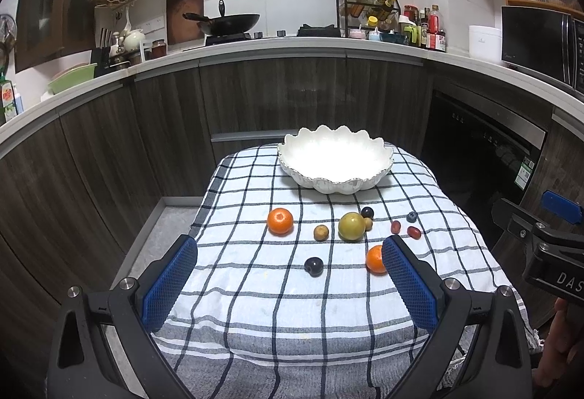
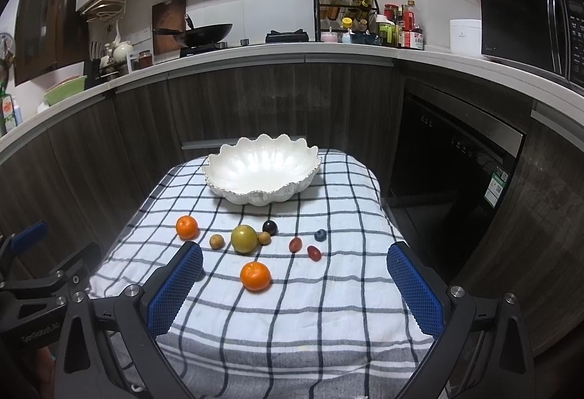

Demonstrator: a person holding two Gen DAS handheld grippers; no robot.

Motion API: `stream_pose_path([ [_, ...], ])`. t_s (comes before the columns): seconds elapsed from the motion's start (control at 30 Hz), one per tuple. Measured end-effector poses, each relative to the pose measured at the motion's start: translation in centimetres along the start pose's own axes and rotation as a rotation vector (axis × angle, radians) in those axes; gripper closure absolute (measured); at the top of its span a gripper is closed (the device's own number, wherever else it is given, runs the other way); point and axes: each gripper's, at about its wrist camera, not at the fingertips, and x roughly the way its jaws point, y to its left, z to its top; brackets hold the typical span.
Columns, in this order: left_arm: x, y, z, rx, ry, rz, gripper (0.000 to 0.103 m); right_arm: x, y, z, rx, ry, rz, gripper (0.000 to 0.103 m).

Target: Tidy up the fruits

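An empty white scalloped bowl (image 1: 334,163) (image 2: 262,172) stands at the far end of a checked cloth (image 1: 255,289) (image 2: 292,307). In front of it lie loose fruits: two oranges (image 1: 280,221) (image 1: 375,259) (image 2: 255,276) (image 2: 187,227), a green fruit (image 1: 351,226) (image 2: 244,238), a dark plum (image 1: 314,267), a blueberry (image 1: 412,216) (image 2: 320,235), small red fruits (image 1: 414,232) (image 2: 295,244) and small brown ones (image 1: 321,232) (image 2: 216,241). My left gripper (image 1: 288,267) is open and empty above the near cloth. My right gripper (image 2: 294,271) is open and empty too, with the near orange between its fingers' line.
The cloth covers a small raised surface with drop-offs on all sides. Dark wooden cabinets (image 1: 146,129) and a black dishwasher (image 2: 456,180) stand behind. The counter holds a wok (image 1: 222,23), a spice rack (image 2: 343,12) and a microwave (image 2: 529,26). The other gripper shows at each view's edge (image 1: 547,245) (image 2: 33,275).
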Motion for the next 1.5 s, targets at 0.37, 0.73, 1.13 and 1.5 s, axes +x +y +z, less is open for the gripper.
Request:
stream_pose_path([
  [0.37, -0.6, -0.2, 0.1, 0.003, -0.012, 0.002, 0.000, -0.4, -0.1, -0.1, -0.002, -0.012, 0.005, 0.001],
  [0.73, -0.5, -0.2, 0.1, 0.006, -0.002, 0.009, 0.000, -0.4, 0.0, -0.2, -0.004, -0.002, 0.006, 0.001],
  [1.13, 2.7, -0.1, 0.7, 0.026, 0.057, 0.003, 0.000, 4.4, 0.2, 0.4, -0.020, 0.093, 0.008, 0.001],
  [1.5, 6.6, 0.0, 1.3, 0.027, 0.119, -0.006, 0.000, 7.9, 0.7, 0.9, -0.030, 0.142, -0.005, 0.001],
])
